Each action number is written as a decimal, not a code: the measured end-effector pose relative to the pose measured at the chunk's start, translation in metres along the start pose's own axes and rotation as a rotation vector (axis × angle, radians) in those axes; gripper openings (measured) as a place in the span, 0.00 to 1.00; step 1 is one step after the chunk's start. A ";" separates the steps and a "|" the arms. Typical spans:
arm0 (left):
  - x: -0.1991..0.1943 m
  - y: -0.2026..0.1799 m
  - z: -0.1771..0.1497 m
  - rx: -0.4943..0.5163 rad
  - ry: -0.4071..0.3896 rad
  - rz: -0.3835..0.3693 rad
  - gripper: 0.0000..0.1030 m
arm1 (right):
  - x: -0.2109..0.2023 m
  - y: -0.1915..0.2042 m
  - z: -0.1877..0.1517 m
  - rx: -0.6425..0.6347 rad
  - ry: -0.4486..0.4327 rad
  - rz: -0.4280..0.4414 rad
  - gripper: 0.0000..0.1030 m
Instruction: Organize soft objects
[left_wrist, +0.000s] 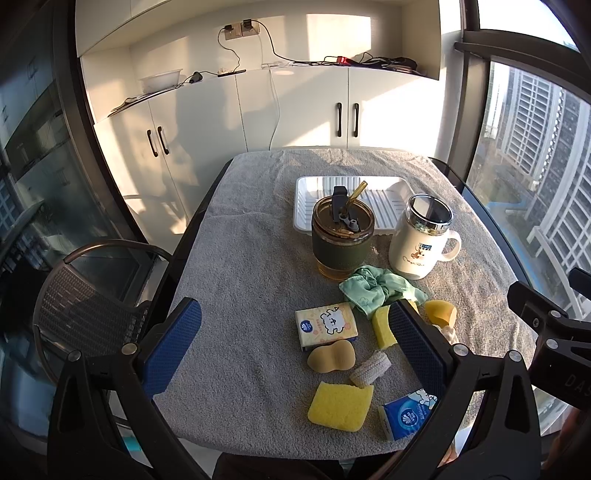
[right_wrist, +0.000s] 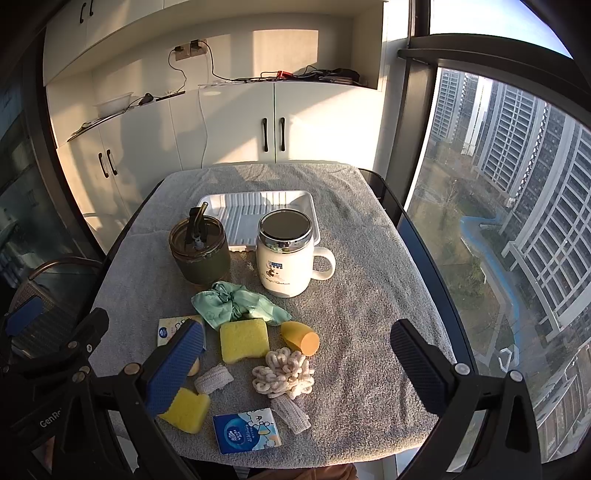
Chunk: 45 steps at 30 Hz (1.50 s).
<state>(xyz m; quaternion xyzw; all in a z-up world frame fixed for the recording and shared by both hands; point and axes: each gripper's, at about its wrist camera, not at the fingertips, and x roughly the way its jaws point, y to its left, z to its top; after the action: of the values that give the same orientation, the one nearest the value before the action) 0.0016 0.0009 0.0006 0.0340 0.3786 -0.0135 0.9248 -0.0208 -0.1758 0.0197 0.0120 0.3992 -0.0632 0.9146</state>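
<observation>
Soft items lie scattered on the near half of the grey towel. Among them are a green scrunchie, two yellow sponges, a tan peanut-shaped sponge, an orange egg sponge, a cream knotted rope, beige elastic bands, a yellow tissue pack and a blue tissue pack. A white tray sits empty at the back. My left gripper is open above the near items. My right gripper is open over the rope.
A dark green tumbler with a straw and a white lidded mug stand in front of the tray. The table edge runs beside a glass wall at right. A woven chair stands at left; white cabinets behind.
</observation>
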 end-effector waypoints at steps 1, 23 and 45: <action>0.000 0.000 0.000 0.000 -0.001 -0.001 1.00 | 0.000 0.000 0.000 0.000 -0.002 0.000 1.00; 0.001 0.000 0.000 0.006 -0.001 -0.002 1.00 | -0.001 0.002 0.001 -0.012 -0.001 -0.001 1.00; 0.001 -0.001 -0.001 0.006 -0.002 -0.001 1.00 | 0.001 0.001 0.002 -0.015 0.000 -0.002 1.00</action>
<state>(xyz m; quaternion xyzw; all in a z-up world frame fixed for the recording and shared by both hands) 0.0016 -0.0001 -0.0008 0.0367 0.3777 -0.0154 0.9251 -0.0187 -0.1747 0.0204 0.0046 0.3997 -0.0609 0.9146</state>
